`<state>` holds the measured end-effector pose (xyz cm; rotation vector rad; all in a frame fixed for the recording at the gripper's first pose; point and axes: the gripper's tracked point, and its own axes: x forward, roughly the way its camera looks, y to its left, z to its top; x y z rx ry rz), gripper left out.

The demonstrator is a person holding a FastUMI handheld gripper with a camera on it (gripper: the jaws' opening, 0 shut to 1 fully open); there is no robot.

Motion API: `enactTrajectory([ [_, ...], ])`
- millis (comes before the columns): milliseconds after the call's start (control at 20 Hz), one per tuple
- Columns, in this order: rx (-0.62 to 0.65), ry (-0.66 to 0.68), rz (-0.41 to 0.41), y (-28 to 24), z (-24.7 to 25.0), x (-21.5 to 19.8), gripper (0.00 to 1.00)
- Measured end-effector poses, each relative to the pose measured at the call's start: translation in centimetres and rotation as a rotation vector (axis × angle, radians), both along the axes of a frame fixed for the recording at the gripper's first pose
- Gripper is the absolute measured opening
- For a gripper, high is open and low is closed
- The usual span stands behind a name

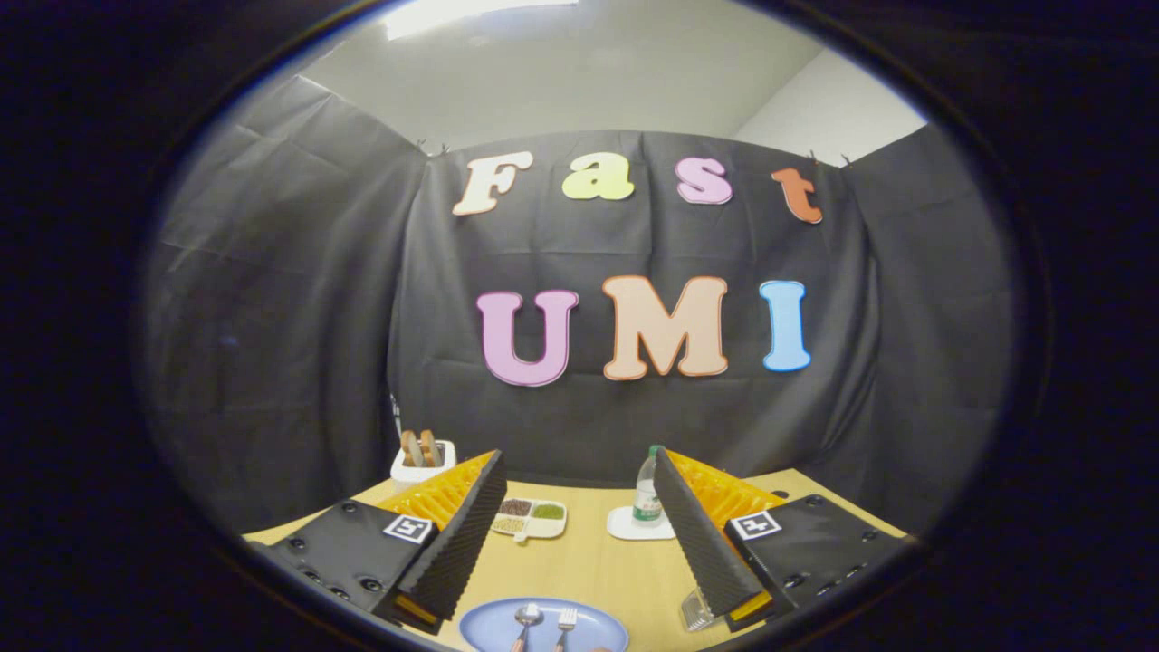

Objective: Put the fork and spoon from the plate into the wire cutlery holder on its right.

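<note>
A blue plate (493,627) lies on the wooden table just below and between my fingers, with a spoon (527,619) on its left and a fork (566,621) beside it on the right, heads pointing away. The wire cutlery holder (696,610) peeks out at the right of the plate, mostly hidden behind my right finger (706,539). My gripper (584,607) stands open above the plate, holding nothing.
Farther back on the table stand a white divided dish (529,519) with grains, a clear bottle (646,489) on a white coaster (625,527), and a white box (420,462) with brown pieces at the back left. Black cloth walls the booth behind.
</note>
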<state>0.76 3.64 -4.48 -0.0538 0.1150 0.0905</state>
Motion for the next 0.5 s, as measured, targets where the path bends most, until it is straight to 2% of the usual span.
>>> enactTrajectory([
  [250, -0.06, 0.078, 0.032, 0.6, -3.7, -0.6, 1.0],
  [500, -0.105, 0.217, 0.07, 0.8, -9.5, -1.8, 1.0],
])
